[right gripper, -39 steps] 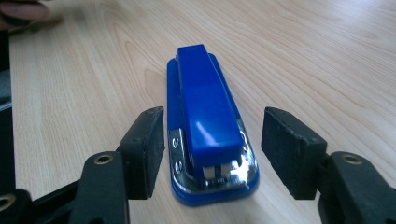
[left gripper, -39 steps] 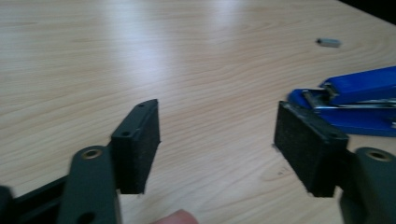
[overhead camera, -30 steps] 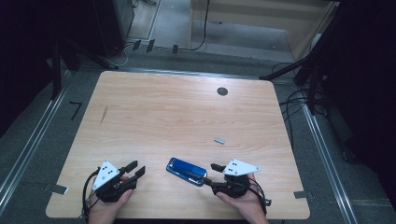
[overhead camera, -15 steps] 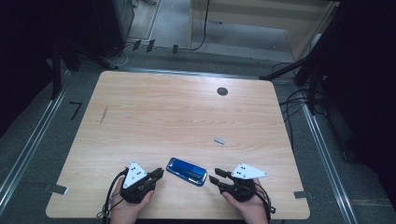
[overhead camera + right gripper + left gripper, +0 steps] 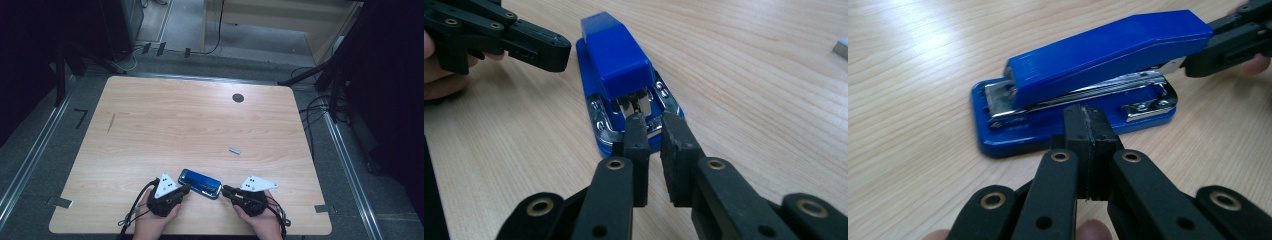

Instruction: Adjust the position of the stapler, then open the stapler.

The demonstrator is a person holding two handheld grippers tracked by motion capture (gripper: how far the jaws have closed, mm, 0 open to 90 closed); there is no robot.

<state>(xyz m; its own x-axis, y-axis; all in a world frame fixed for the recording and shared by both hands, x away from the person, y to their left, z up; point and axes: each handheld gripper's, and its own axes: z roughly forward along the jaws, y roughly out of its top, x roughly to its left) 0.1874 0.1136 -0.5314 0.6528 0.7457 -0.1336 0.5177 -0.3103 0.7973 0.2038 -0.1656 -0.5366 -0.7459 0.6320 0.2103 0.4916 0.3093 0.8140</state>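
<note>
Left gripper [image 5: 1087,125], jaws pressed together on nothing, tips at the long side of a blue plastic-and-chrome desk stapler [image 5: 1088,75].
Right gripper [image 5: 655,131]: jaws just closing, a narrow gap left, nothing between them, at the stapler's open end. Stapler lies flat near the front edge of the pale wood-grain table [image 5: 175,125], between both grippers. Small grey metal piece [image 5: 235,149] lies apart.

We are looking down on a wooden worktop [image 5: 165,125] where a blue stapler [image 5: 200,183] is lying near the six o'clock edge. Our left hand-held gripper [image 5: 183,189] is sitting at the stapler's eight o'clock end, its jaws having just been closing. Our right hand-held gripper [image 5: 226,189] is sitting at its four o'clock end, jaws likewise closing. A small grey piece [image 5: 235,149] is lying toward one o'clock of the stapler, and a dark round hole [image 5: 238,98] is showing near the twelve o'clock edge.
</note>
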